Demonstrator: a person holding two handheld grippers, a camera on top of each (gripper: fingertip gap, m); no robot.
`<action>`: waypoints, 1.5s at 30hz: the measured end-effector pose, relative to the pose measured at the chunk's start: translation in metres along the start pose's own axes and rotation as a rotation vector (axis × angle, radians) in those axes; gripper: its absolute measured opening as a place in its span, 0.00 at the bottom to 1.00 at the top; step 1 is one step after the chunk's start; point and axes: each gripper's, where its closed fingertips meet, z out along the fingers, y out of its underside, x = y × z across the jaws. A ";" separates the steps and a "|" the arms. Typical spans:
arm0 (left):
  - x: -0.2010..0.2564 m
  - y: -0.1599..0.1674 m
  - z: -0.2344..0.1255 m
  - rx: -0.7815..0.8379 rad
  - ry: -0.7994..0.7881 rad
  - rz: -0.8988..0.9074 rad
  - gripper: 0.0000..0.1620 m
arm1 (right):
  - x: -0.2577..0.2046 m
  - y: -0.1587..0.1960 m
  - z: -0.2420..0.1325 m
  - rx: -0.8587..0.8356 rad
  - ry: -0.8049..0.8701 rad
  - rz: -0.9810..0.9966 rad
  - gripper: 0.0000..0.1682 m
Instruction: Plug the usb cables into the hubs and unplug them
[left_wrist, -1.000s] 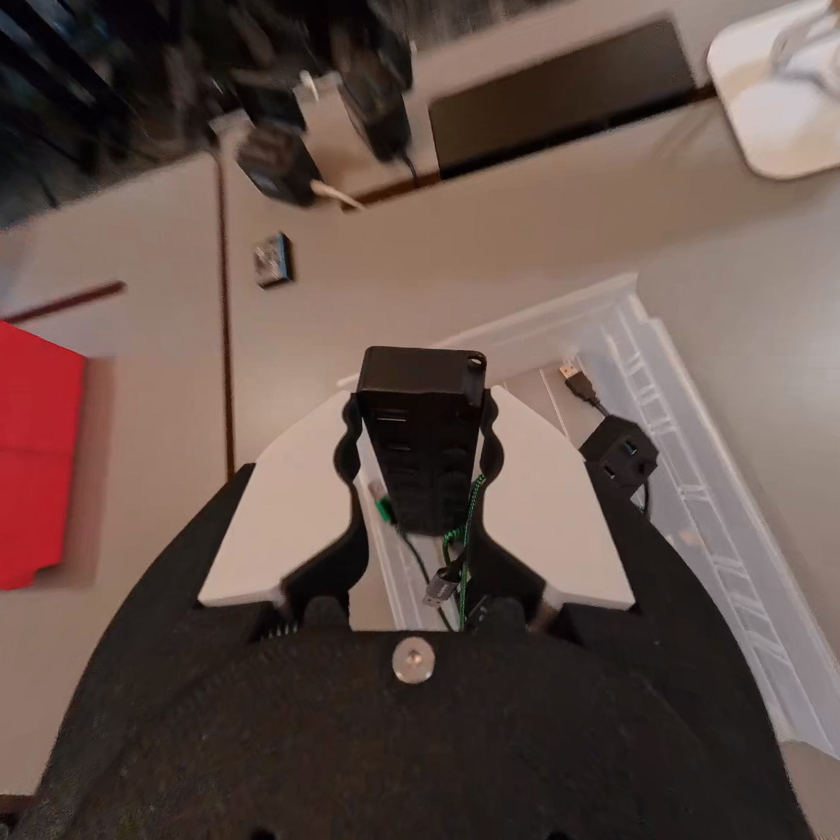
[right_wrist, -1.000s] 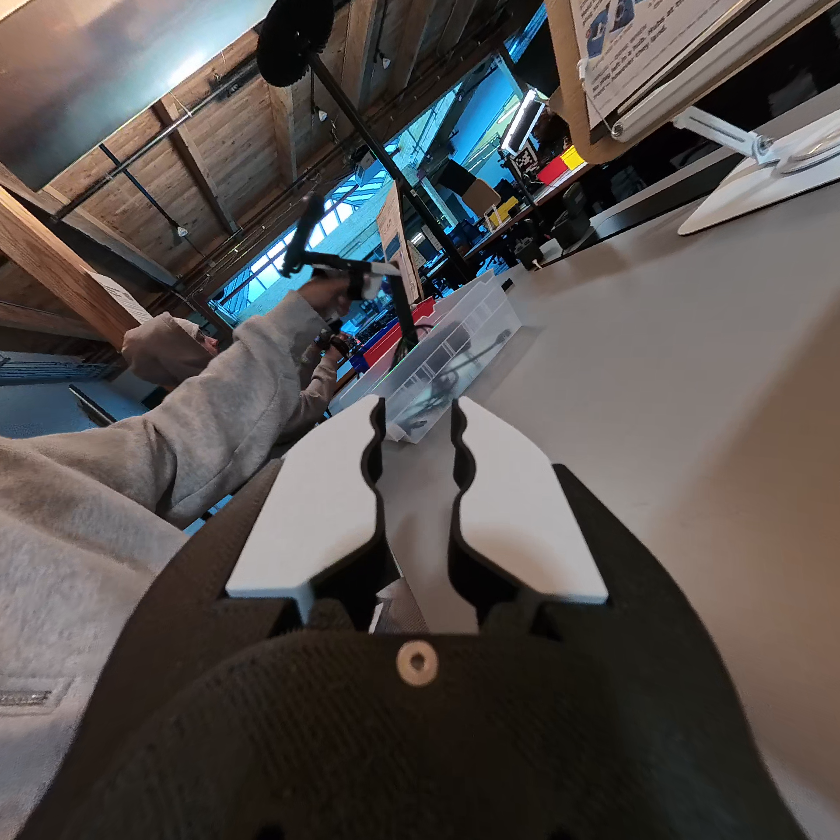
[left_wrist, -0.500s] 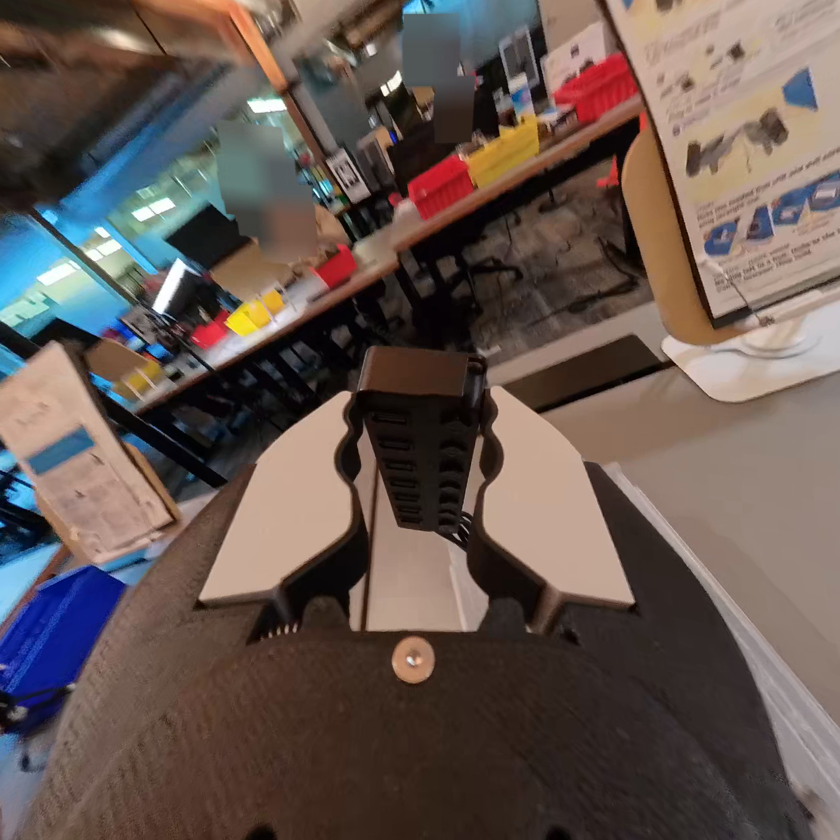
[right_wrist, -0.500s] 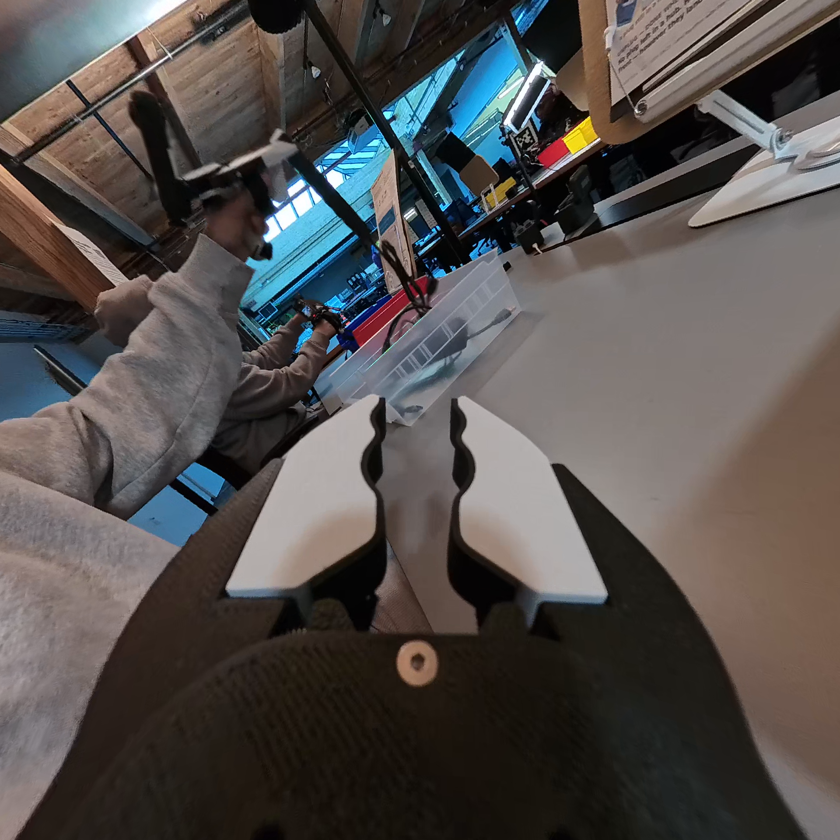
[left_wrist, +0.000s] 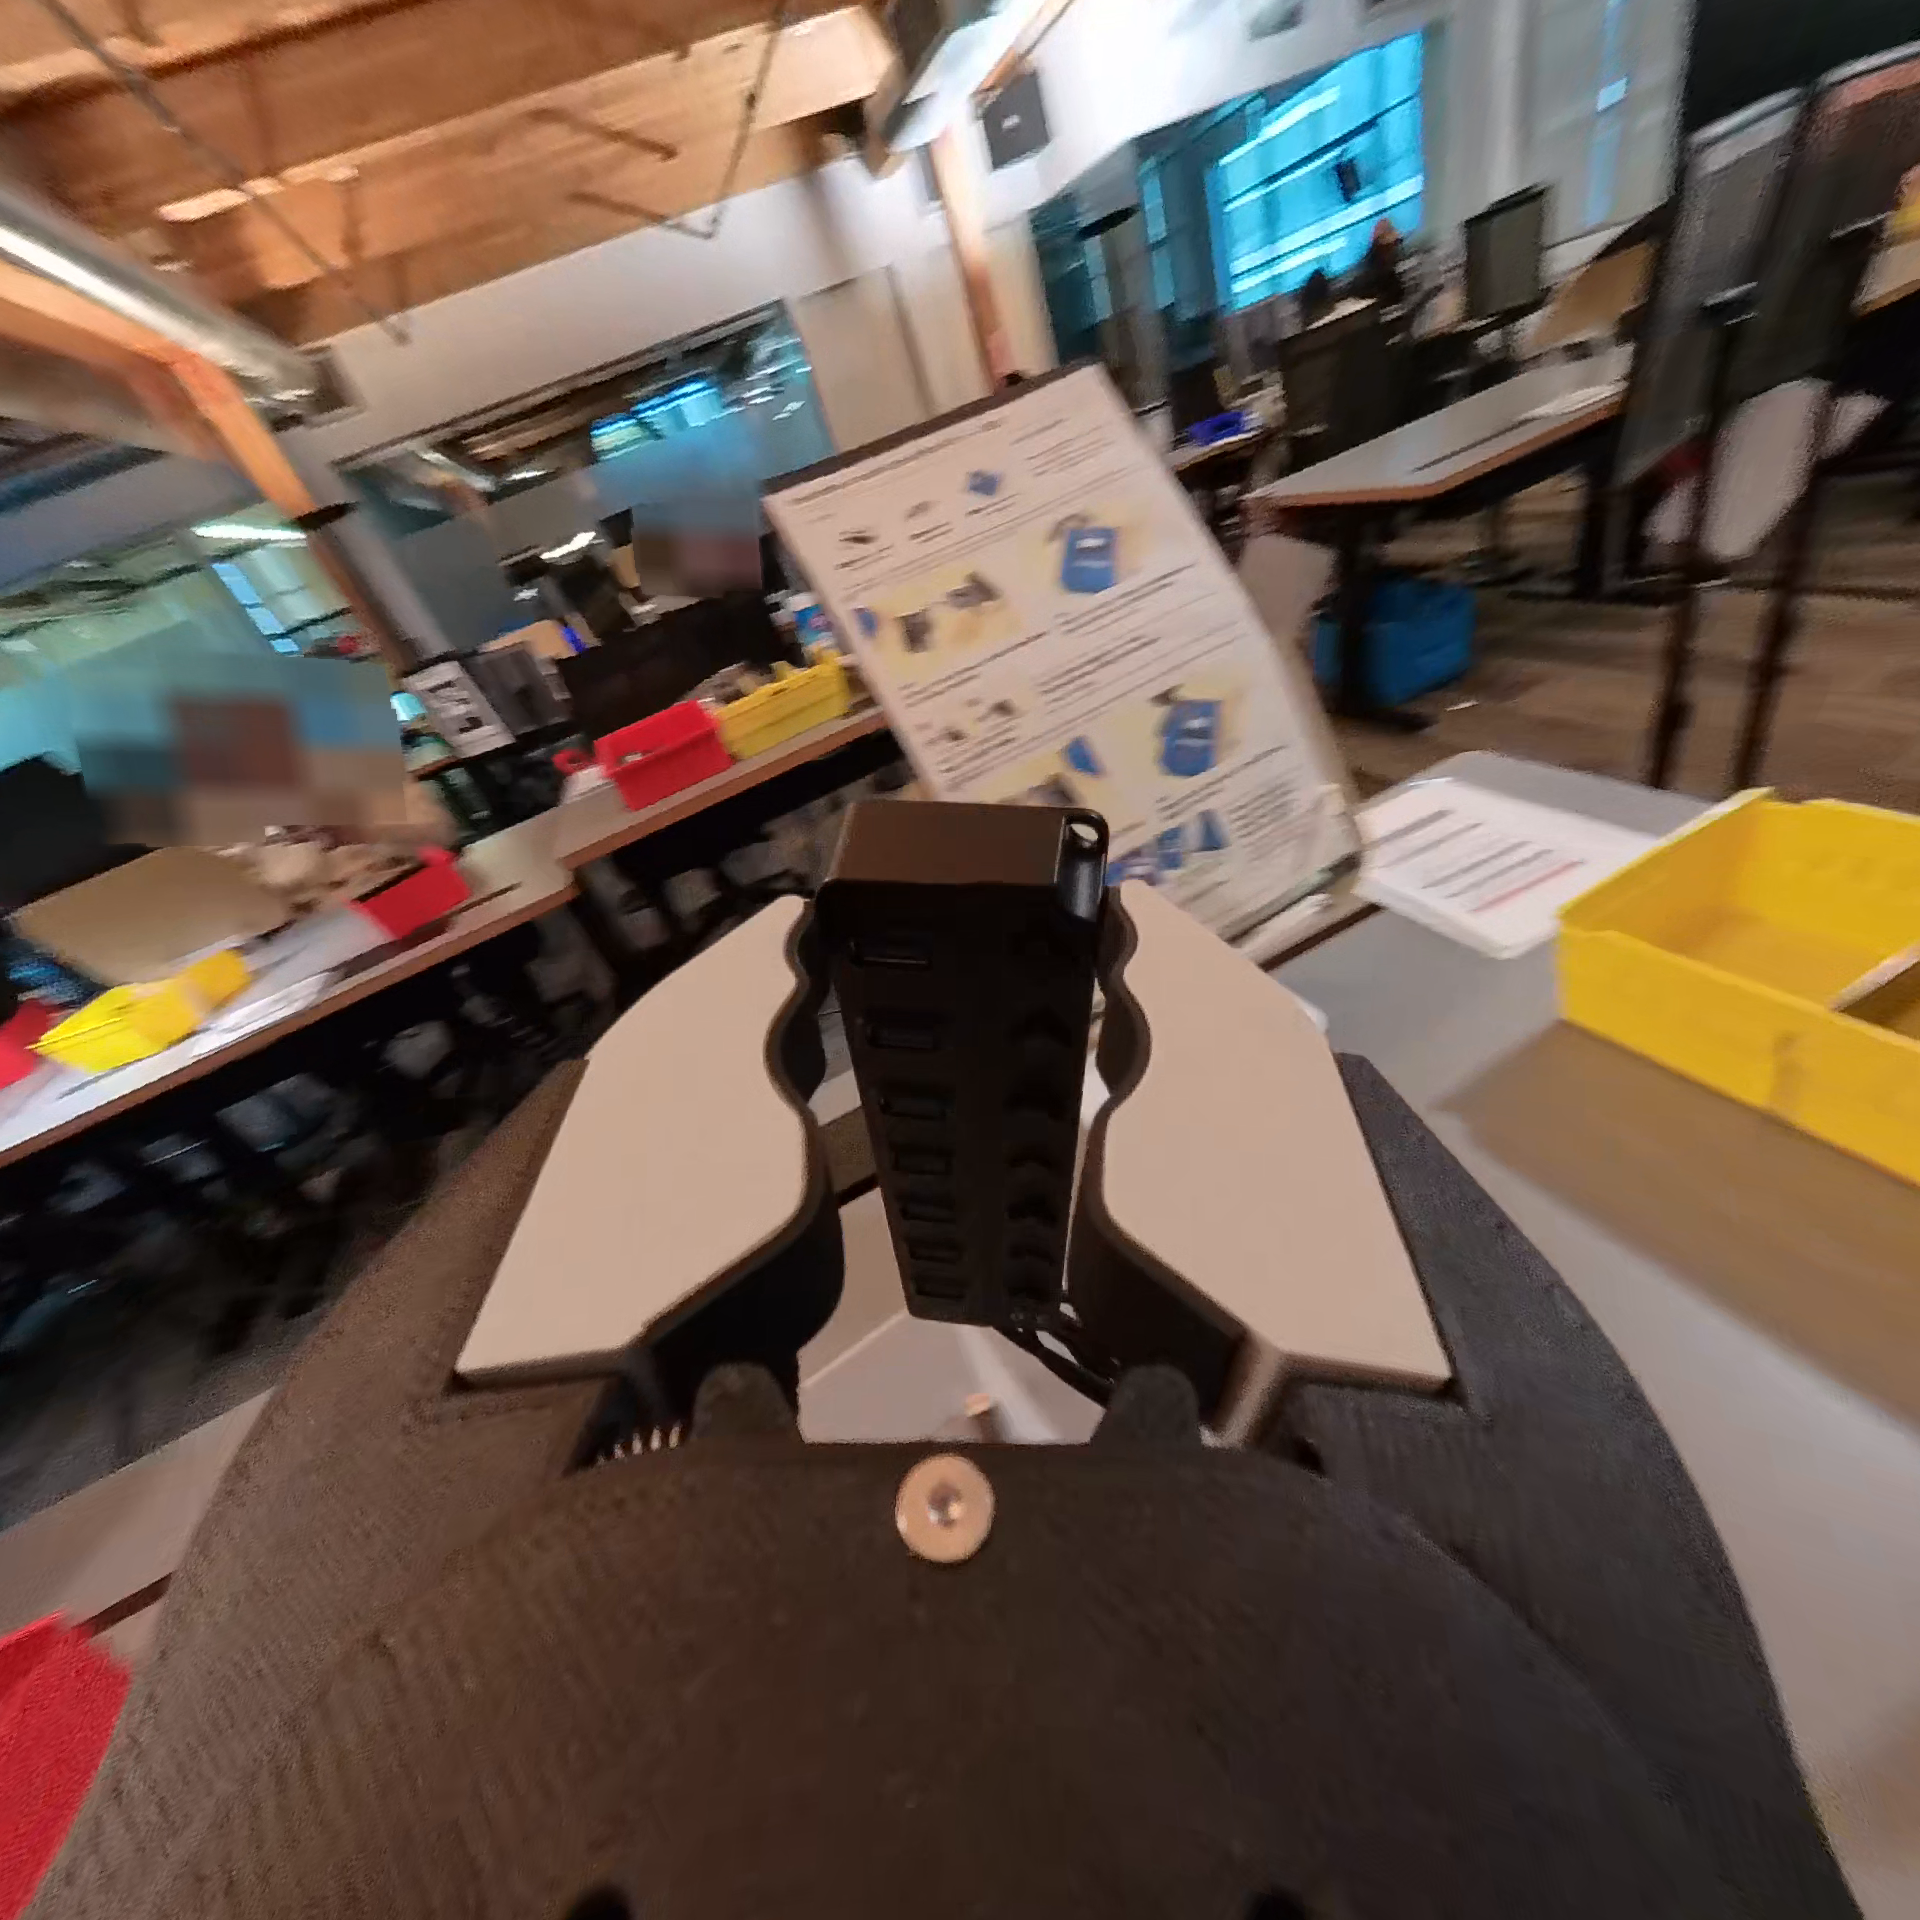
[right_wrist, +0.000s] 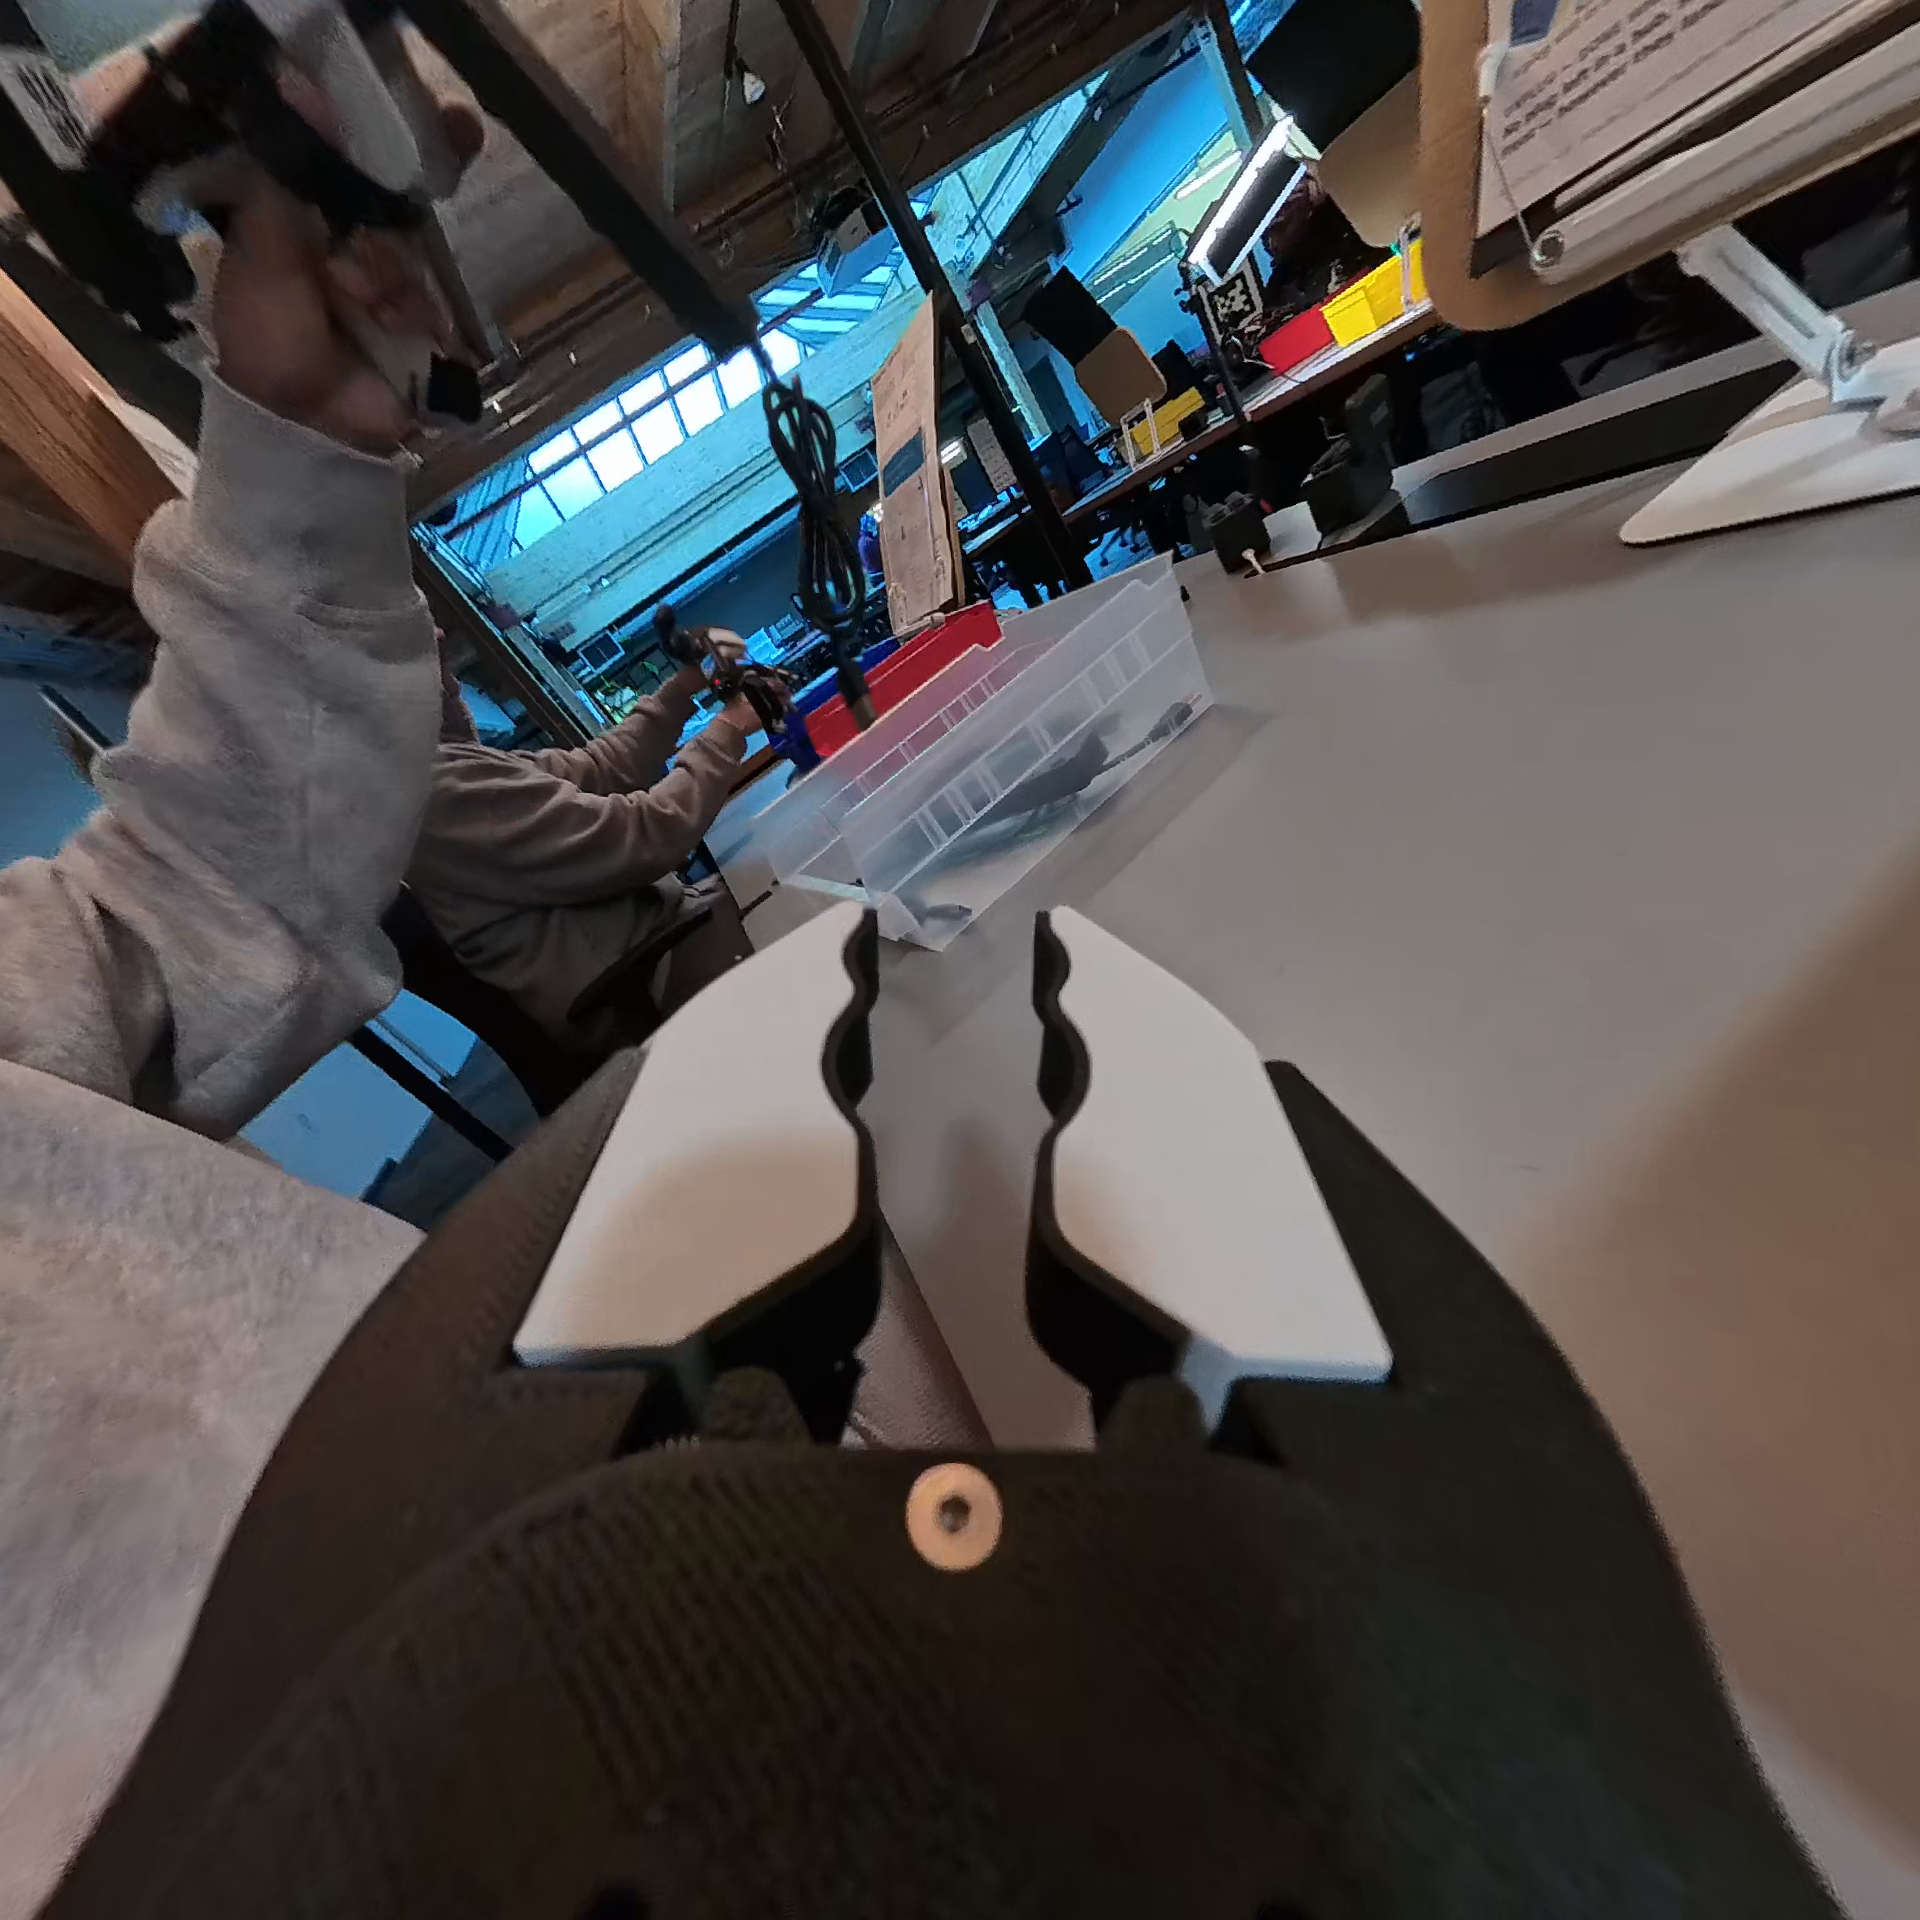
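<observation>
Hub (left_wrist: 961, 1049) pinched endwise in left gripper (left_wrist: 961, 1023), centre frame.
Rigid, light, slick plastic; its cable (right_wrist: 826, 540) dangled. Right gripper (right_wrist: 951, 940) gaped empty.

My left wrist view is smeared with motion blur across the room behind; only the black hub (left_wrist: 961, 1049) between the fingers and the gripper body read sharp; the yellow bin (left_wrist: 1704, 966) at the right edge is soft. Light is even and indoor, with cold blue windows glowing at the back. My right wrist view is crisper; blue daylight floods from the far windows, a strip lamp (right_wrist: 1242, 197) flares white; the grey table (right_wrist: 1558, 935) shades darker toward its near right edge; the raised hand (right_wrist: 312, 301) is blurred; both views bend strongly at the edges.
</observation>
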 end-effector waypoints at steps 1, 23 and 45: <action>0.019 -0.001 0.003 0.013 0.048 -0.021 0.33 | -0.002 0.000 0.001 -0.005 0.007 -0.027 0.17; 0.233 0.118 0.072 0.119 0.484 -0.668 0.59 | 0.020 -0.050 0.094 -0.111 0.296 -0.655 0.15; 0.329 0.237 0.045 0.027 1.006 -1.057 0.18 | 0.033 -0.034 0.085 0.130 -0.190 0.234 0.15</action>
